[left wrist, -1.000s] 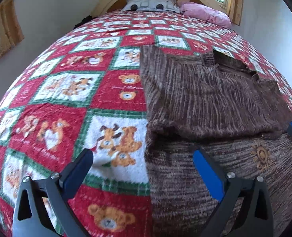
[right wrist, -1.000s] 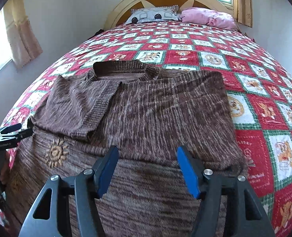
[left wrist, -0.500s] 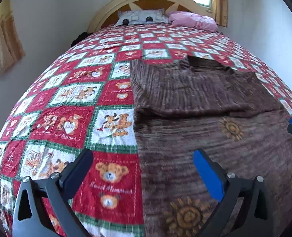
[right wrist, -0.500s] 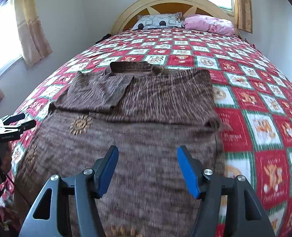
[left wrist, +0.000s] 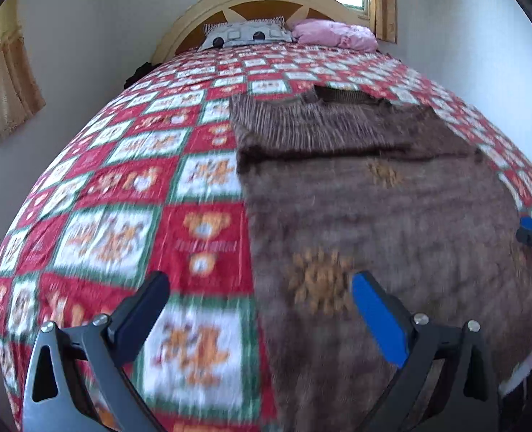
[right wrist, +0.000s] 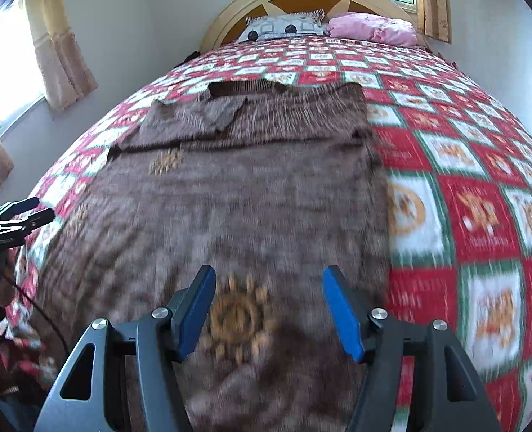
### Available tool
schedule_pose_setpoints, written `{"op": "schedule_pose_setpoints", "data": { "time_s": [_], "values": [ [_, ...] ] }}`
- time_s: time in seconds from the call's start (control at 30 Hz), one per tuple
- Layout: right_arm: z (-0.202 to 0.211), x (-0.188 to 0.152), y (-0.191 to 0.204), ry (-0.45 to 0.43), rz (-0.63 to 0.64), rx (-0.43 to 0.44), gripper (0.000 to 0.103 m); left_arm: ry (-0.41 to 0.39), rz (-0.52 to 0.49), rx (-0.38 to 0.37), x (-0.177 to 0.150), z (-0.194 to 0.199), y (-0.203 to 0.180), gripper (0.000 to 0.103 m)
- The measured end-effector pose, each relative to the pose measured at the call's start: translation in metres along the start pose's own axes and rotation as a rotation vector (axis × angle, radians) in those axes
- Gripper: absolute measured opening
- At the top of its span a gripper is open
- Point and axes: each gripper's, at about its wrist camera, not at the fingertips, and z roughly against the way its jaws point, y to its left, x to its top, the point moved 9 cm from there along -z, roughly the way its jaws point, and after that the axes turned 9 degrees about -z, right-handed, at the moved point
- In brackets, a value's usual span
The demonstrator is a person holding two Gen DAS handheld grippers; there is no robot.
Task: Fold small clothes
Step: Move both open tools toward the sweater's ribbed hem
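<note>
Both grippers have pulled back along the sweater (right wrist: 251,194); left gripper (left wrist: 258,309) and right gripper (right wrist: 269,309) spread wide, empty

Brown knit sweater (right wrist: 251,187) w/ orange sun motifs lies flat on bed, neck at far end, both sleeves folded across chest.

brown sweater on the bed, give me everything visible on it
The sweater is a brown, streaky knit with orange sun motifs and a ribbed neck at the far end, toward the pillows. It lies flat on the quilt, hem end nearest the cameras. Both sleeves are folded in across the chest, leaving a straight fold edge across it. The near part is motion-blurred. The right claw hangs open above the hem area; the left claw is open over its left edge. Neither grips it.
</note>
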Motion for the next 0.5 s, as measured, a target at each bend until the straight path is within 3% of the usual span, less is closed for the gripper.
{"op": "schedule_pose_setpoints", "data": {
  "time_s": [0.27,0.37,0.5],
  "values": [
    [0.025,-0.042,-0.025,0.015,-0.025,-0.054,0.063,0.037,0.028,0.002,-0.058,0.035,0.006,0.094],
    [0.034,-0.053,-0.029,0.023,-0.025,-0.067,0.063,0.060,0.048,-0.038,-0.073,0.043,0.000,0.085],
    [0.052,-0.071,-0.029,0.026,-0.015,-0.079,0.063,0.089,0.059,-0.093,-0.090,0.048,-0.015,0.084]
  ]
}}
